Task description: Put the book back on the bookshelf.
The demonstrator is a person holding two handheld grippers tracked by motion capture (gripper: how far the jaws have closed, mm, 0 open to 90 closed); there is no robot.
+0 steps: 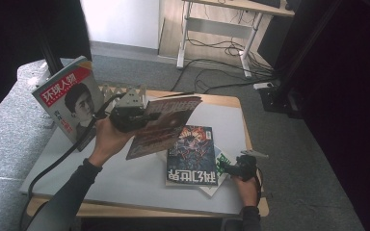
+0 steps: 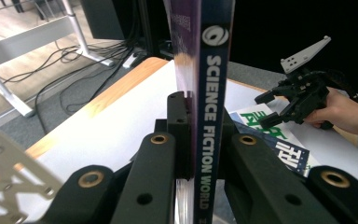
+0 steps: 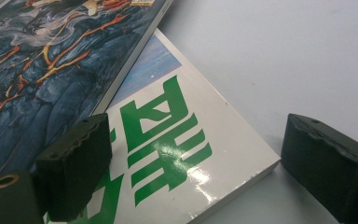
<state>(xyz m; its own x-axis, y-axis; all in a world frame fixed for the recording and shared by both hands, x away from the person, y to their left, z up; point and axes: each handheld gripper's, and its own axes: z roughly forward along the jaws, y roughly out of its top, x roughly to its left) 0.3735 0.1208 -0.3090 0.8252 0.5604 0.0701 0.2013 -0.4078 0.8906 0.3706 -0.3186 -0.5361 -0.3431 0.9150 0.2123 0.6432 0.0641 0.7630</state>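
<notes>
The left gripper (image 1: 139, 118) is lifted above the middle of the worktop (image 1: 125, 178), toward its far edge, and its fingers (image 2: 179, 126) are clamped on a magazine (image 1: 161, 126) held clear of the surface. In the high view that magazine tilts, its reddish-brown cover facing up and its far corner reaching toward the far edge. In the left gripper view its dark blue spine stands upright between the two fingers and reads "SCIENCE FICTION WORLD".

On the worktop near the right edge lies a second magazine (image 1: 191, 155) with a dark blue, orange-veined cover. It rests on top of a white magazine with green lettering (image 3: 168, 154), whose corner sticks out from under it toward the near right corner.

The right gripper (image 1: 229, 169) sits low at that corner, the hand (image 1: 247, 186) behind it near the near edge. Its fingers (image 3: 74, 168) are apart, one over the white cover and the other over bare worktop just past the magazine's corner. Whether either touches the magazine cannot be told.

At the left edge another magazine (image 1: 70, 98) with a red title band and a portrait stands upright, propped against a light wooden rack (image 1: 108, 90) at the far left.
</notes>
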